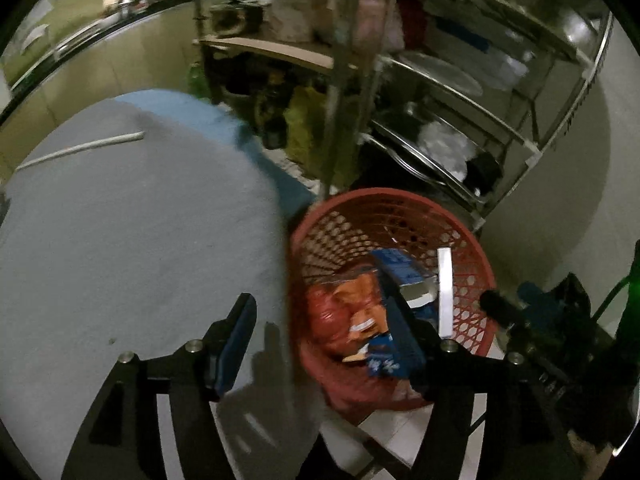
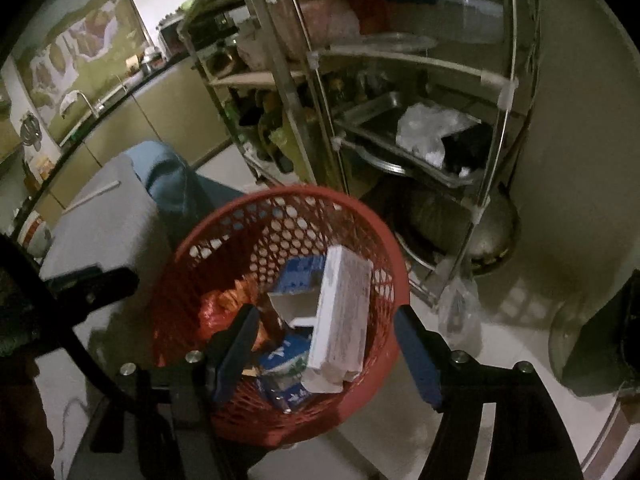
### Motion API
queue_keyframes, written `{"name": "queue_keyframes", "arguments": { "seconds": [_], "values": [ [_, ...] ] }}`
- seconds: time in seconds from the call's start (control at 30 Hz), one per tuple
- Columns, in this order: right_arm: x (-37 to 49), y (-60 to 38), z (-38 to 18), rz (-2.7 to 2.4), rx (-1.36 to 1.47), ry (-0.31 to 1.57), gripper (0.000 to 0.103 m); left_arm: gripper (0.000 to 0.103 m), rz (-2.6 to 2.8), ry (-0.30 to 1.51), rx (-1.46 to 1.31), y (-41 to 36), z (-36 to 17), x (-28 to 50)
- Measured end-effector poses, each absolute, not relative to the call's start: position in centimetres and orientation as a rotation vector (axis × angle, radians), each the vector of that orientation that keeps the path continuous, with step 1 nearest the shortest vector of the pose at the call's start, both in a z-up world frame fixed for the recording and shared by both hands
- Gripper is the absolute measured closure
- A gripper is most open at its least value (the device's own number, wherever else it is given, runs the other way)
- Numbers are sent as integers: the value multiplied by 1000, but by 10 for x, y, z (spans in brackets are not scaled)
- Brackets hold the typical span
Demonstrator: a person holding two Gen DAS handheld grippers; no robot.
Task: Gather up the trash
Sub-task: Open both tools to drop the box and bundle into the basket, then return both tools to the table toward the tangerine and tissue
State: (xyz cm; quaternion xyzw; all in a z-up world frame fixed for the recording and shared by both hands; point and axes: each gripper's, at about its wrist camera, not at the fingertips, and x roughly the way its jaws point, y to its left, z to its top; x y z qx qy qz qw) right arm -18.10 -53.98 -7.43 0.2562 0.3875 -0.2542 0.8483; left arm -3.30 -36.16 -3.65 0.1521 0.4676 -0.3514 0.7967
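Observation:
A red mesh basket (image 1: 340, 216) (image 2: 280, 200) stands on the floor beside the grey-clothed table (image 1: 120, 220). It holds a white box (image 2: 340, 320) (image 1: 445, 292), blue cartons (image 1: 404, 268) (image 2: 298, 272) and an orange-red wrapper (image 1: 348, 308) (image 2: 224, 304). My left gripper (image 1: 320, 320) is open and empty, straddling the table edge and the basket. My right gripper (image 2: 326, 328) is open and empty, just above the basket with the white box between its fingers but not touched. A white straw-like stick (image 1: 80, 148) lies on the table's far side.
A metal wire rack (image 2: 400, 100) with trays, bags and bottles stands behind the basket. A blue cloth (image 1: 180, 108) hangs at the table's far corner. A kitchen counter (image 2: 100, 100) runs along the left. A clear bag (image 2: 460, 312) lies on the white tiled floor.

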Motion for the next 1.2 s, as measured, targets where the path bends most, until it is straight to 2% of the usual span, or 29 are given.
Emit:
{"name": "queue_keyframes", "arguments": {
  "seconds": [0.47, 1.0, 1.2],
  "values": [
    [-140, -441, -9, -326, 360, 734, 30, 32, -498, 1053, 76, -212, -29, -25],
    [-86, -302, -10, -109, 115, 827, 28, 32, -229, 1049, -179, -56, -47, -16],
    [-72, -271, -19, -61, 63, 859, 28, 32, -150, 1062, -230, -22, -61, -15]
  ]
}}
